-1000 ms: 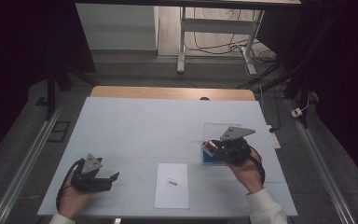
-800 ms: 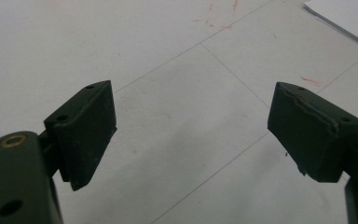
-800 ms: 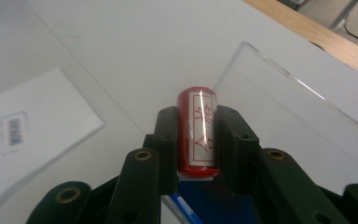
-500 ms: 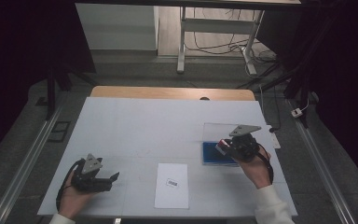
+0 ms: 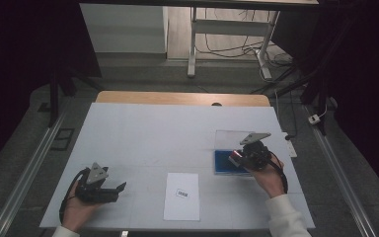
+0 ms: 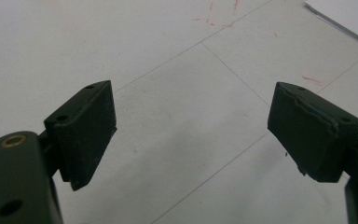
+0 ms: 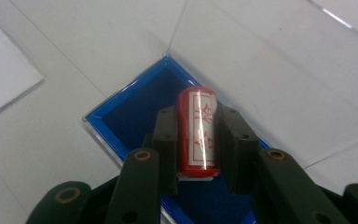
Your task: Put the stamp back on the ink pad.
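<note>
The red stamp (image 7: pixel 196 133), a small cylinder with a white label and red characters, sits clamped between the jaws of the right hand-held gripper (image 7: pixel 196 140), and it's hanging right over the blue-lined box (image 7: pixel 130 116), the open case at the right of the worktop (image 5: pixel 143 128). Compare a second back: that gripper was nearer the middle of the case and a touch higher; now it has slid out toward the case's right end and dipped lower, so from above the right hand-held gripper (image 5: pixel 243 157) hovers over the blue tray (image 5: pixel 223 162), with the clear lid (image 5: pixel 229 139) lying open behind it. That reads to me like the stamp heading home into its box, though it isn't set down yet and the jaws haven't let go. Over on the other side, the left hand-held gripper (image 5: pixel 117 189) rests low on the worktop, jaws spread wide with nothing but bare white surface between them, same spot as before. Between the two lies the white sheet (image 5: pixel 182 196) with its small printed mark, untouched by either.
</note>
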Action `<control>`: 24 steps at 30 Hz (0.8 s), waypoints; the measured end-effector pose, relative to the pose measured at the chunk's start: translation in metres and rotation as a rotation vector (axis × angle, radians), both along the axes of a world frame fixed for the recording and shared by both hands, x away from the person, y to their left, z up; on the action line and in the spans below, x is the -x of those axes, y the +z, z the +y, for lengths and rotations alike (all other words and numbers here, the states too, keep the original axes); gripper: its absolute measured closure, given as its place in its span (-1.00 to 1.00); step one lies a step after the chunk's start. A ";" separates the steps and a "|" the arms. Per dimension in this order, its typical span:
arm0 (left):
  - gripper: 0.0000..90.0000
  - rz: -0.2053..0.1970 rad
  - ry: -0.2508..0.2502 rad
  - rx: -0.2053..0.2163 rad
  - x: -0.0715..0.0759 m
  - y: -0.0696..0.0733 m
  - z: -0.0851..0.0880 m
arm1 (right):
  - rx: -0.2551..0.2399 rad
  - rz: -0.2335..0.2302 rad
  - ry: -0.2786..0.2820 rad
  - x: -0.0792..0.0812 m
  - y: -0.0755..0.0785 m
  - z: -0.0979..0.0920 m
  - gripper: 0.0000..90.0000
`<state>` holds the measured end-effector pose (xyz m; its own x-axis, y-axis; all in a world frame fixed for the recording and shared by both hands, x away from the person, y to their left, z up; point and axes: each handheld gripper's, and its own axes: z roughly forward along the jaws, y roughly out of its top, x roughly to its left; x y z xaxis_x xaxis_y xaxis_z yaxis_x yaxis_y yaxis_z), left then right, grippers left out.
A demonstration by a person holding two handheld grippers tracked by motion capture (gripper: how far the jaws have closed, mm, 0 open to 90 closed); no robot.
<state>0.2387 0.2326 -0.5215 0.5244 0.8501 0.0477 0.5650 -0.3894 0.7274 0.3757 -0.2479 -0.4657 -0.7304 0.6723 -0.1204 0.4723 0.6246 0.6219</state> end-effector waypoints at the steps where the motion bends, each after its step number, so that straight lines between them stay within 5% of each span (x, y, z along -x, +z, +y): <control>1: -0.65 0.000 -0.001 0.001 0.000 0.000 0.000 | 0.004 0.002 0.001 -0.001 -0.001 0.001 0.55; 10: -0.65 0.000 0.000 0.002 0.000 0.000 0.001 | 0.008 0.005 -0.001 -0.002 -0.005 0.003 0.51; 13: -0.65 0.000 0.000 0.004 0.000 0.000 0.001 | -0.005 -0.005 -0.004 -0.001 -0.005 0.003 0.30; 18: -0.66 0.000 -0.001 0.005 0.000 0.000 0.001 | -0.078 -0.047 -0.014 0.003 -0.002 0.001 -0.03; 24: -0.66 -0.002 -0.004 0.011 0.001 0.001 0.000 | -0.149 -0.109 -0.023 0.014 0.001 -0.006 -0.15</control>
<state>0.2373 0.2328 -0.5209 0.5278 0.8484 0.0396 0.5617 -0.3836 0.7331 0.3616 -0.2543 -0.4642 -0.7024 0.7053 -0.0960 0.4102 0.5113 0.7551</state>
